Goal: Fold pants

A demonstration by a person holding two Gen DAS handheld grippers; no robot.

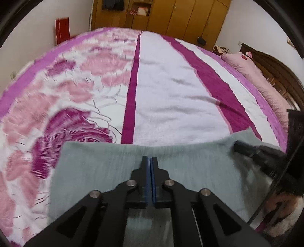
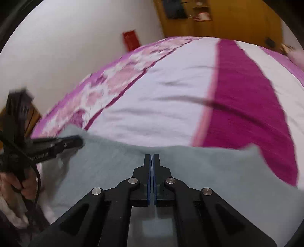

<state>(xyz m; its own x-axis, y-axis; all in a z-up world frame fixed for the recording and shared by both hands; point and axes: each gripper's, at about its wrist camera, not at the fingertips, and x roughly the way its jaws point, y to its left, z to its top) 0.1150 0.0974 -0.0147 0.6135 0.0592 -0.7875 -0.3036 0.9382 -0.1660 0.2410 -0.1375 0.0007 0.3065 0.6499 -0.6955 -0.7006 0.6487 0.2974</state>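
Nearest the left wrist camera, the left tool (image 1: pixel 150 161) is seen with its black fingers and blue pads pressed together, nothing caught between them; its tips hang over the grey-green pants (image 1: pixel 98 167). The pants are spread flat on the near part of the bed (image 1: pixel 171 91), their far edge running across the view just beyond the fingertips. To the left of the garment, a pink and magenta flower pattern is shown on the bedspread; past a narrow magenta stripe, a white band follows, then a broad magenta band. At the right edge of this view, the right tool (image 1: pixel 237 145) is seen blurred, its tip at the pants' far right corner.

In the right wrist view, the left tool (image 2: pixel 80 140) is found at the far left, held by a hand (image 2: pixel 24 188), its tip at the cloth's left corner. In the middle, the right tool (image 2: pixel 152 159) is shown pressed together as well, empty, above the pants (image 2: pixel 209 171). Whether either tool touches the cloth cannot be told.

Behind the bed, a red panel (image 1: pixel 62 29) leans on the white wall, a wooden wardrobe (image 1: pixel 180 15) is set further right, and a pink pillow (image 1: pixel 252 70) lies at the right.
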